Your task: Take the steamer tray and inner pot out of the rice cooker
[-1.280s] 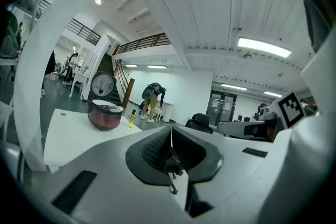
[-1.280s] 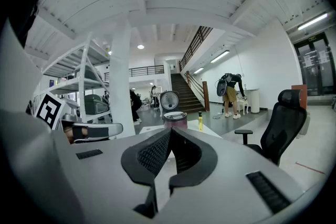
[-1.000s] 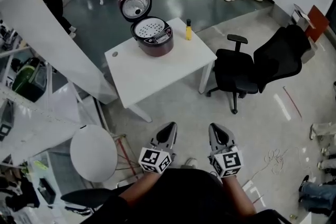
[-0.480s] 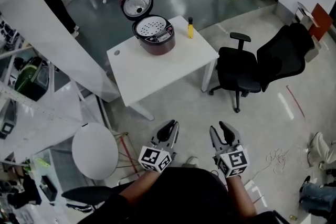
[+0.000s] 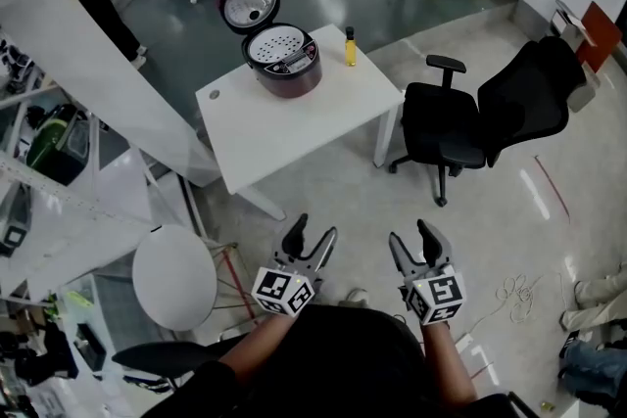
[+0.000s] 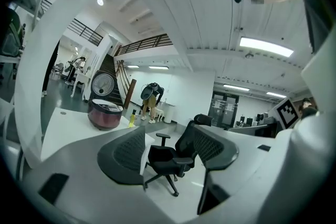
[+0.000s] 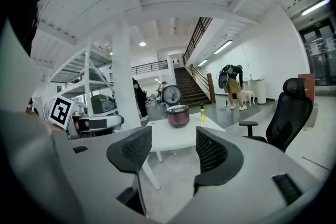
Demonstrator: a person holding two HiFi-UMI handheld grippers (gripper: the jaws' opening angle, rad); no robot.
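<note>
**Two pairs of jaws apart, nothing gripped**

Held side by side low over the floor: left tool (image 5: 314,228) and right tool (image 5: 410,232). Just opened wide, with nothing between either pair of jaws. Well ahead of both, on a white desk (image 5: 294,132): rice cooker (image 5: 290,71), lid up, steamer tray (image 5: 275,45) seated in its mouth. Beside it, on the right tool's side: yellow bottle (image 5: 350,47).
</note>
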